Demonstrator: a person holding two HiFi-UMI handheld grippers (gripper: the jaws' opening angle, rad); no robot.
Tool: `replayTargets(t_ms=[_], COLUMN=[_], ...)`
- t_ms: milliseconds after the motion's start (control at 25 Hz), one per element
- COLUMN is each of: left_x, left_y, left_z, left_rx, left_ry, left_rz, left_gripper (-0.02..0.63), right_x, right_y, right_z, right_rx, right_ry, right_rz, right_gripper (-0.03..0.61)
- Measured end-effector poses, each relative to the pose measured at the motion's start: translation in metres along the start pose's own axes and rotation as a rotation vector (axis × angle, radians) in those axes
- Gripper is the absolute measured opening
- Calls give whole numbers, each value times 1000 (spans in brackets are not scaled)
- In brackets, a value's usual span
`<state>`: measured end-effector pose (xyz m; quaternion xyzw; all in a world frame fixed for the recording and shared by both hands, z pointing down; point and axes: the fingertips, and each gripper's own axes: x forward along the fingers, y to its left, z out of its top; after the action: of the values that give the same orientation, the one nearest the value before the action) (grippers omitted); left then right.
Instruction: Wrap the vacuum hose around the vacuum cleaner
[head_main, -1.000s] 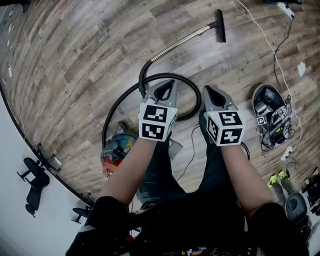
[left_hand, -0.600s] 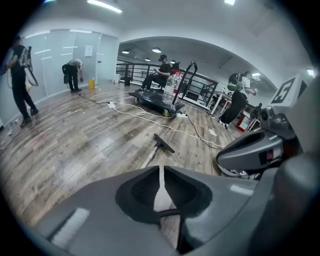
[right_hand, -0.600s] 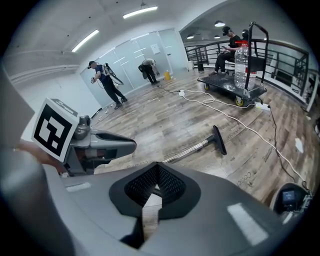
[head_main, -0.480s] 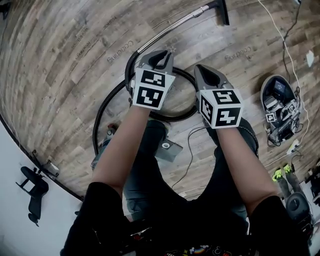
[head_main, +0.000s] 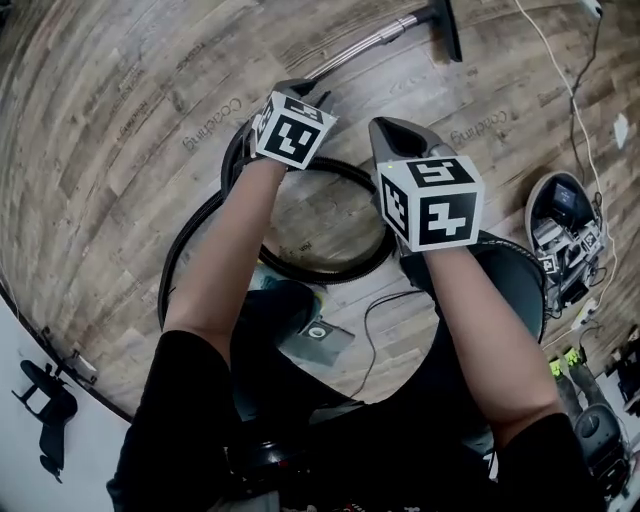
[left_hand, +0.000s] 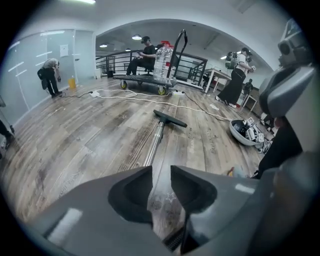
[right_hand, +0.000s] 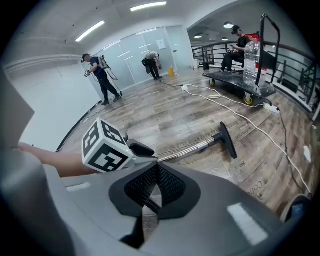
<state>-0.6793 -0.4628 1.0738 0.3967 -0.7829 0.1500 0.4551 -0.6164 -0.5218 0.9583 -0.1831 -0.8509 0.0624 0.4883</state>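
The black vacuum hose (head_main: 335, 272) lies in a loop on the wood floor in front of the person's legs. Its metal wand (head_main: 365, 45) runs away to the flat floor nozzle (head_main: 446, 25). My left gripper (head_main: 305, 92) is low over the spot where hose and wand join. Its jaws stand a little apart with only floor and wand (left_hand: 155, 145) showing between them. My right gripper (head_main: 380, 125) hovers beside it over the loop, tips together, holding nothing (right_hand: 157, 167). The left arm hides the vacuum cleaner body almost wholly.
A round tub of gear (head_main: 560, 215) sits on the floor at the right, with a white cable (head_main: 560, 80) trailing past it. A small grey square part (head_main: 318, 335) lies by the person's leg. A cart with water bottles (left_hand: 162, 70) and several people stand far off.
Both grippers have moved forward and down towards the floor, the left one reaching the hose-wand joint. The vacuum body, visible a second ago at lower left, is now hidden behind the left arm.
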Motion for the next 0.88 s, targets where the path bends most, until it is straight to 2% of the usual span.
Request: replayTargets(t_ms=[160, 320, 560, 680, 760, 880], left_x=[37, 71, 132, 149, 158, 168], left_y=[6, 24, 40, 47, 49, 51], left_z=[-20, -37, -51, -50, -50, -51], left_rx=[36, 89, 236, 255, 257, 266], left_ry=[42, 84, 201, 220, 232, 246], left_rz=[-5, 4, -16, -9, -13, -14], left_gripper=[120, 132, 147, 153, 153, 161], right_x=[24, 40, 50, 45, 42, 46], right_y=[-6, -7, -2, -16, -27, -33], right_z=[-8, 0, 12, 19, 19, 12], right_rx=[43, 67, 98, 89, 121, 140], right_ry=[49, 61, 41, 11, 1, 24], right_rz=[10, 31, 72, 48, 31, 1], right_gripper=[24, 25, 25, 25, 25, 25])
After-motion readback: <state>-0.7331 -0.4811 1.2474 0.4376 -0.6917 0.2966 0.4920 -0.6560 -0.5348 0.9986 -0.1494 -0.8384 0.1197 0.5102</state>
